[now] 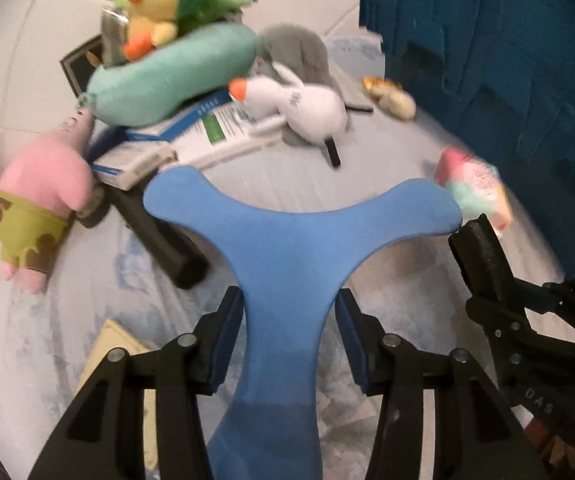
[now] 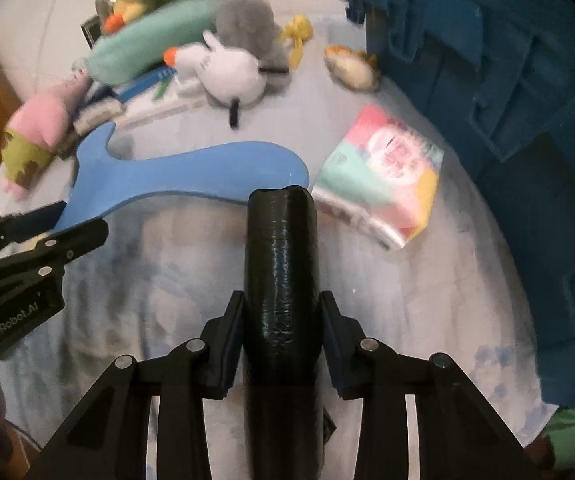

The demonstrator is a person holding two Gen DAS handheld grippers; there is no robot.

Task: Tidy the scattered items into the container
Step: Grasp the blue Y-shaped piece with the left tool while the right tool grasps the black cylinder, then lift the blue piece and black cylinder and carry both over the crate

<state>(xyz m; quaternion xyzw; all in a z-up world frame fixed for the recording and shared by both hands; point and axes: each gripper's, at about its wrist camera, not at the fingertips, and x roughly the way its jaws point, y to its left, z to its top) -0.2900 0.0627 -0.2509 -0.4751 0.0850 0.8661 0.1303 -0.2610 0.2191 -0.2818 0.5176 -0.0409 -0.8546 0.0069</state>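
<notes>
Pale-blue cloth covered the table (image 2: 191, 280). Left gripper (image 1: 289, 320) clamped a blue Y-shaped piece's (image 1: 287, 240) stem; right gripper (image 2: 281, 320) pinched a black cylinder (image 2: 281, 280). Ahead lay plush toys (image 1: 167, 76); the blue container (image 2: 487, 100) stood right.

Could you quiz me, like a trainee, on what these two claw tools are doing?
1. True or false: the left gripper is shut on the blue whale-tail-shaped plush toy.
2. What does the right gripper hold? A) black plastic tube B) white goose plush
3. Fill in: the pastel tissue pack lies on the pale blue ____.

Key: 1 true; 2 A; 3 cloth.
</notes>
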